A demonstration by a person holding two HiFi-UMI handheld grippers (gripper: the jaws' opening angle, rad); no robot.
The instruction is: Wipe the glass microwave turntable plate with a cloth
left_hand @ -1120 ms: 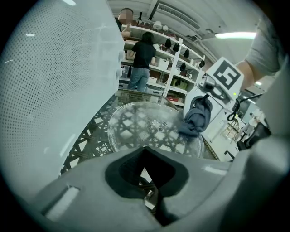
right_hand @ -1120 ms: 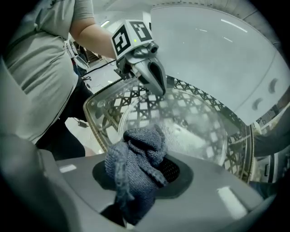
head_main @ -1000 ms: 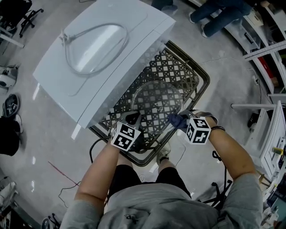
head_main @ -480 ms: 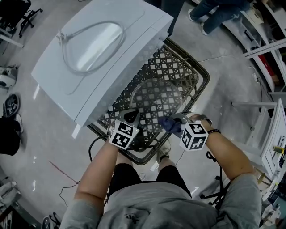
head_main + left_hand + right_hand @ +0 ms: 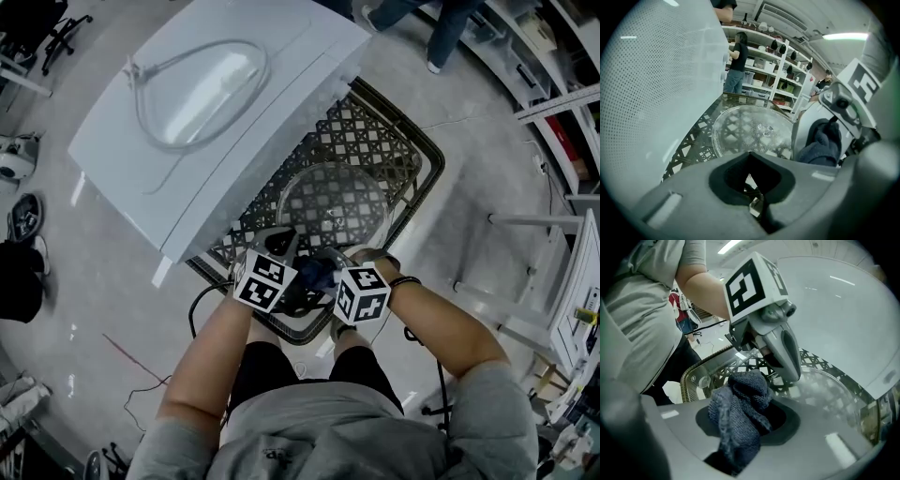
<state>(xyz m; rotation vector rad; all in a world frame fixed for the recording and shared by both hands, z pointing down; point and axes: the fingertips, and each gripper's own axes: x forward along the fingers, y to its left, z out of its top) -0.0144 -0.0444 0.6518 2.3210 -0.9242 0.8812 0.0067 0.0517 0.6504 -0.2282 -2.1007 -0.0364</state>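
Right claw (image 5: 325, 270): clenched on blue cloth (image 5: 738, 413), shifted left to lower centre beside my left claw (image 5: 281, 246), which pinches the glass turntable plate (image 5: 333, 202) by its near rim, frame centre. I judge near-edge wiping underway.

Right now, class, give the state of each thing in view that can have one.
plate: clamped at its near rim, over the lattice table.
cloth: bunched, clamped in jaws.
left gripper: shut on the plate.
right gripper: shut on the cloth.
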